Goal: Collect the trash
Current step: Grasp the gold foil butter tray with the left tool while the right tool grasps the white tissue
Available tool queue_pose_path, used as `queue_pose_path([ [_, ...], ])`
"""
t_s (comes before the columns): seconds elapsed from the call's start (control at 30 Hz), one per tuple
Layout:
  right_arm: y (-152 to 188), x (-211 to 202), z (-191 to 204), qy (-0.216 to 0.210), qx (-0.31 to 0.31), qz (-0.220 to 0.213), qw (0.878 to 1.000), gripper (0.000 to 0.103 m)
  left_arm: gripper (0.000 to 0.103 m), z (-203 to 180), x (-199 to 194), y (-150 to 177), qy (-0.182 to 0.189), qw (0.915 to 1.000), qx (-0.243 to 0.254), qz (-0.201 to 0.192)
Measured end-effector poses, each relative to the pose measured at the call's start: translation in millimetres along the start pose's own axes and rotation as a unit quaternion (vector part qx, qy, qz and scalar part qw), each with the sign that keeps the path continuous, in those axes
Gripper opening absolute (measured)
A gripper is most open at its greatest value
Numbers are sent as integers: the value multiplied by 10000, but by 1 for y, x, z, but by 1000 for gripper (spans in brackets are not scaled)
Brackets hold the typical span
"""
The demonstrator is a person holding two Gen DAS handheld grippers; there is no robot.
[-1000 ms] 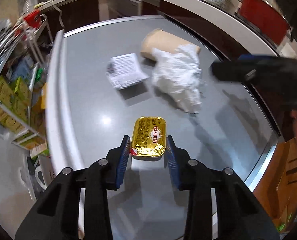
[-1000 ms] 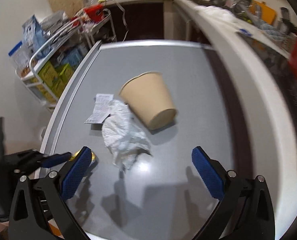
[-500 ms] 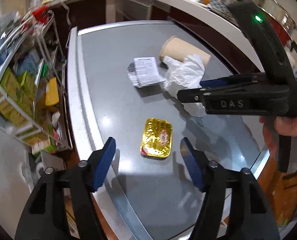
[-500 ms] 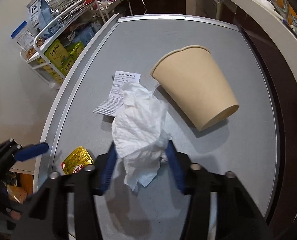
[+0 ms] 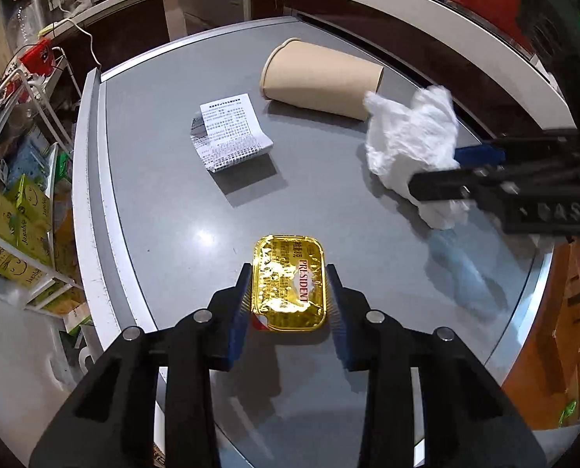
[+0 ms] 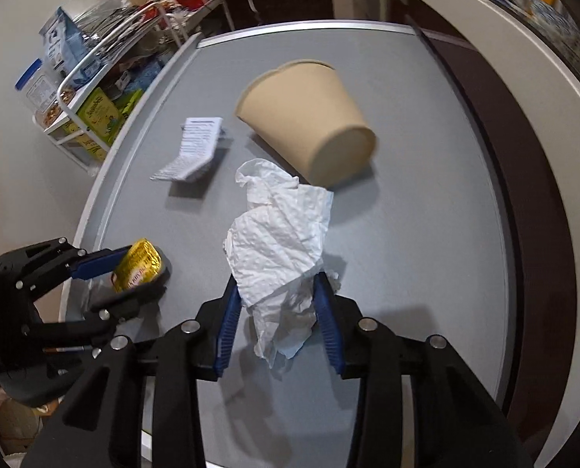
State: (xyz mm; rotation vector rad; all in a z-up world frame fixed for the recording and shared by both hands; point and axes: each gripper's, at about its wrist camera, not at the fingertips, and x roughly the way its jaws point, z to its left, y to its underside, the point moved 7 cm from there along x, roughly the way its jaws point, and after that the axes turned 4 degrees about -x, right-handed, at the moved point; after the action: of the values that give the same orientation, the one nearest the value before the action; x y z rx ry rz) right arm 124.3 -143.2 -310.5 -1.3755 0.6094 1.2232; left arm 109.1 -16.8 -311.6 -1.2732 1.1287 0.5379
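Since the earlier frame the left gripper (image 5: pixel 288 304) has clamped the gold butter packet (image 5: pixel 289 282). The right gripper (image 6: pixel 277 314), its jaws opening, straddles the crumpled paper towel (image 6: pixel 278 241). The paper cup (image 6: pixel 309 121) and receipt (image 6: pixel 196 148) still lie uncollected on the tabletop (image 6: pixel 426 234).

A shiny gold foil packet (image 5: pixel 289 284) with red lettering is seen on the plain grey table (image 5: pixel 165 202). Beyond it, a white receipt (image 5: pixel 229 131) bears black print. A plain tan cup (image 5: pixel 321 78) and a white dimpled tissue (image 6: pixel 280 234) are shown. Blue pads (image 6: pixel 227 312) are seen on black grippers.
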Motion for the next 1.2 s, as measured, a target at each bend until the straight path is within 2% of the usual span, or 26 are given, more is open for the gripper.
queue_pose_path([
  [0.03,1,-4,-2,164,6,-124,9998,83,37,0,0,0,29,10000,-28,9],
  [0.1,0,-11,-4,443,-67,-337,9984,94,37,0,-1,2,18,10000,-38,4],
  [0.3,-11,2,4,242,-26,-272,9993,94,37,-2,-1,4,-29,10000,-30,-16],
  [0.43,-14,14,13,329,-169,-192,9991,94,37,0,-2,2,-40,10000,-82,-23],
  [0.47,-14,18,15,324,-180,-162,9992,93,37,0,-2,3,-43,9999,-92,-27],
  [0.5,-13,19,16,273,-163,-123,9994,86,37,1,-2,3,-47,9999,-111,-33],
  [0.57,-10,24,13,231,-53,-14,9997,69,37,2,-2,2,-46,9999,-157,-49],
  [0.63,-9,23,11,324,-36,-82,9994,43,37,3,-1,2,-64,9998,-180,-62],
  [0.73,-8,20,13,132,-36,-128,9998,29,37,3,-2,2,-58,9997,-238,-62],
  [0.93,-6,0,14,1,-30,-348,9994,27,37,6,-15,-1,137,9987,-459,-177],
  [1.2,-8,-51,15,-99,-48,-786,9968,27,37,0,-49,-11,229,9975,-429,-513],
])
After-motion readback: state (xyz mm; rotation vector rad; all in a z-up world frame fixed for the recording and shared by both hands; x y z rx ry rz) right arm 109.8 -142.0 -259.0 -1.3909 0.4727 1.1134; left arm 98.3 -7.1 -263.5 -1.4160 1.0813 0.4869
